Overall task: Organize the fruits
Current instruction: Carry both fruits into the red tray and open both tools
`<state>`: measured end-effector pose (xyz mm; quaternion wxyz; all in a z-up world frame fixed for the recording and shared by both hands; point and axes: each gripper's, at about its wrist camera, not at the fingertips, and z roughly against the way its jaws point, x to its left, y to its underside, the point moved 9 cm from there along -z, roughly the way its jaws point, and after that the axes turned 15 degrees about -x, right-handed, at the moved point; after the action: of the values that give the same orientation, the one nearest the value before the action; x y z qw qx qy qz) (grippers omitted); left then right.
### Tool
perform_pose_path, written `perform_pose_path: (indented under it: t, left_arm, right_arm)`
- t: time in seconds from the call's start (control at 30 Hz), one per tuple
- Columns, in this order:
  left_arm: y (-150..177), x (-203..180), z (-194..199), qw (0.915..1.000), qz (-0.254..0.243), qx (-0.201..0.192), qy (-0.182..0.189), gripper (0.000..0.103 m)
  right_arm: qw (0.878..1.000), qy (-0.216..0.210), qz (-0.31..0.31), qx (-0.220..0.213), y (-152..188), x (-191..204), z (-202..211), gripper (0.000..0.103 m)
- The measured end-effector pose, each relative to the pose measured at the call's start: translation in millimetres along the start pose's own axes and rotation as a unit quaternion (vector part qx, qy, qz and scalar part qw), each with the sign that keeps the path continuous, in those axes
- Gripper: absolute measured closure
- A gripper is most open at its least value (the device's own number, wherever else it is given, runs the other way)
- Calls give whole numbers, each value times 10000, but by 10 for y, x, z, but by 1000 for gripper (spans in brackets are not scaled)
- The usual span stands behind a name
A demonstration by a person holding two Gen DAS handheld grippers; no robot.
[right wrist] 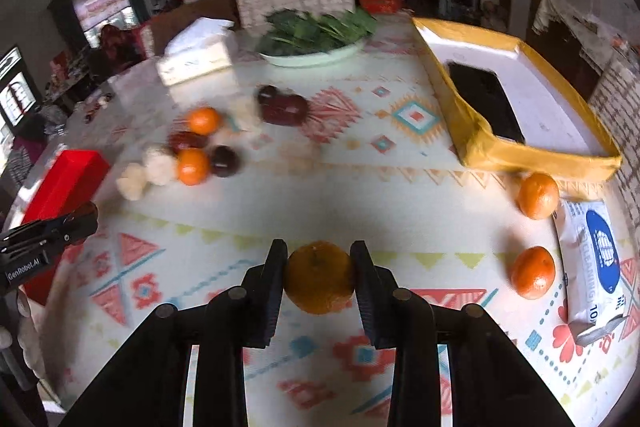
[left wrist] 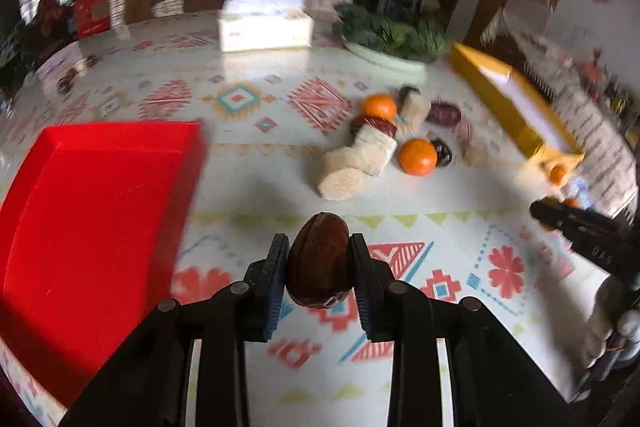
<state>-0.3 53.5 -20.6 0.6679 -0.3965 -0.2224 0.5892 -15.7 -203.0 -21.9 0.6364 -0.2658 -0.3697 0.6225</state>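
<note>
Now mid-sort, both tools loaded. Left gripper (left wrist: 319,259) pinches brown date (left wrist: 320,261) between pads, fruit lifted off patterned tablecloth (left wrist: 260,163); red tray (left wrist: 100,207) sits just left of it. Right gripper (right wrist: 319,277) pinches mandarin (right wrist: 319,277); yellow-rimmed box (right wrist: 476,139) lies ahead and right. Judged next: carry each fruit over own container, lower, spread jaws. Remaining pile (left wrist: 384,143) waits ahead of left tool.

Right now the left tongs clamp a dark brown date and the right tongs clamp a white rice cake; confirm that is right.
Not quite. The left tongs do clamp the dark brown date, but the right tongs clamp a tangerine, not a rice cake, as the right wrist view shows.
</note>
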Motion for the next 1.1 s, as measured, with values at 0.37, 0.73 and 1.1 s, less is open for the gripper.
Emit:
perform_pose_path:
  t: [0.37,0.73,1.1]
  left_arm:
    - [-152,1290,889,9898,986,-687,-768,73]
    - [138,2360,959,9736,1234,-439,-1868,73]
    - [209,2482,858,9729,1161,-332,-1970,73]
  right_arm:
    - [9830,-1806,323,84,-196,1638,224,67]
    - [9310,-3438,977,739,188,3776,-67,67]
    - [9389,-3061,1317,866,509,4064,-580,66]
